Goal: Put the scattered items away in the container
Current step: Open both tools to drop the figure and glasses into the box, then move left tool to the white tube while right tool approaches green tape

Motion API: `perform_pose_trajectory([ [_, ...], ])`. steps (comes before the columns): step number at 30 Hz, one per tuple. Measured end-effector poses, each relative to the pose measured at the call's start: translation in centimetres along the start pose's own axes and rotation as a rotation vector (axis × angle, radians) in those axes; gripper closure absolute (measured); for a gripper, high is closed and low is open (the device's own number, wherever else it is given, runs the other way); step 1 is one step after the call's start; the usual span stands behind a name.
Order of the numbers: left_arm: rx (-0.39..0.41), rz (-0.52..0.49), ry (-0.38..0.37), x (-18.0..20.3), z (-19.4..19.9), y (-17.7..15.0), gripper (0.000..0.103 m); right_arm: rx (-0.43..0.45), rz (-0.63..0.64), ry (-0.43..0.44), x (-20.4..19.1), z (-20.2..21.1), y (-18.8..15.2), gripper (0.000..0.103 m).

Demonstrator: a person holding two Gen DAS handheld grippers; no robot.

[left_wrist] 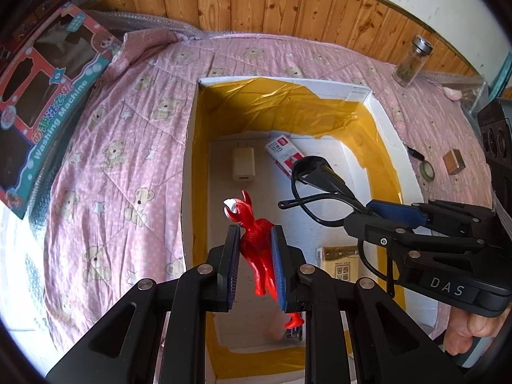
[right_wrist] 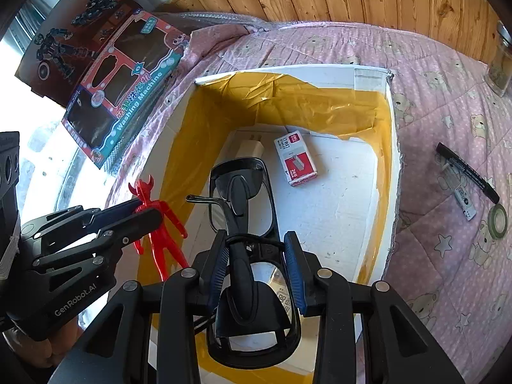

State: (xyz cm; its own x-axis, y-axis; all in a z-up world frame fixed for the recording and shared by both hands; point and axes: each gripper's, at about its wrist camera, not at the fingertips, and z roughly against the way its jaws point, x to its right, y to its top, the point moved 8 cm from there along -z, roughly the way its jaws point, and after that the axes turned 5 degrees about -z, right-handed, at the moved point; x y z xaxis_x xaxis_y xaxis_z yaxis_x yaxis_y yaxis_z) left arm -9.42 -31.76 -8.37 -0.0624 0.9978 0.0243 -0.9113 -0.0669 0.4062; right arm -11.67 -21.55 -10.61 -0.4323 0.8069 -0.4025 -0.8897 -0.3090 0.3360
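Note:
A white cardboard box (left_wrist: 388, 128) lined with yellow tape lies open on the pink bedspread; it also shows in the right wrist view (right_wrist: 392, 147). My left gripper (left_wrist: 256, 240) is shut on a red plastic figure (left_wrist: 252, 240) and holds it above the box's left side; the figure shows too in the right wrist view (right_wrist: 160, 224). My right gripper (right_wrist: 256, 246) is shut on black glasses (right_wrist: 243, 192) over the box; the glasses appear in the left wrist view (left_wrist: 316, 176). Inside the box lie a white charger (left_wrist: 244, 164), a staples box (right_wrist: 296, 160) and a yellow packet (left_wrist: 340, 264).
On the bedspread right of the box lie a black marker (right_wrist: 467, 172), a tape roll (right_wrist: 497, 220), a small wooden block (left_wrist: 453, 161) and a glass jar (left_wrist: 412, 60). A toy washing machine carton (left_wrist: 41, 102) leans at the left. Wooden panelling runs behind.

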Motion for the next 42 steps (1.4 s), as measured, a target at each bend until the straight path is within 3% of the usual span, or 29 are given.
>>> perform_pose_trajectory([
  [4, -0.01, 0.001, 0.015, -0.3, -0.3, 0.0, 0.082, -0.009, -0.02, 0.005, -0.1, -0.4, 0.0, 0.066],
  [8, -0.01, 0.0, 0.052, -0.7, -0.4, 0.0, 0.061, -0.035, -0.023, 0.034, -0.3, -1.0, -0.3, 0.062],
  [19, 0.042, 0.125, -0.046, 0.0, 3.0, -0.8, 0.061, 0.059, 0.043, 0.161, -0.4, 4.8, -2.3, 0.06],
  [26, 0.112, 0.176, -0.172, 3.9, 6.0, -2.0, 0.06, 0.103, 0.1, 0.268, -0.4, 7.7, -5.5, 0.066],
  [34, 0.172, 0.14, -0.262, 9.5, 9.2, -2.9, 0.059, 0.182, 0.077, 0.34, 2.4, 11.7, -7.3, 0.066],
  [42, 0.147, 0.069, -0.327, 17.0, 8.8, -3.4, 0.056, 0.276, 0.012, 0.347, 8.2, 16.2, -8.3, 0.066],
])
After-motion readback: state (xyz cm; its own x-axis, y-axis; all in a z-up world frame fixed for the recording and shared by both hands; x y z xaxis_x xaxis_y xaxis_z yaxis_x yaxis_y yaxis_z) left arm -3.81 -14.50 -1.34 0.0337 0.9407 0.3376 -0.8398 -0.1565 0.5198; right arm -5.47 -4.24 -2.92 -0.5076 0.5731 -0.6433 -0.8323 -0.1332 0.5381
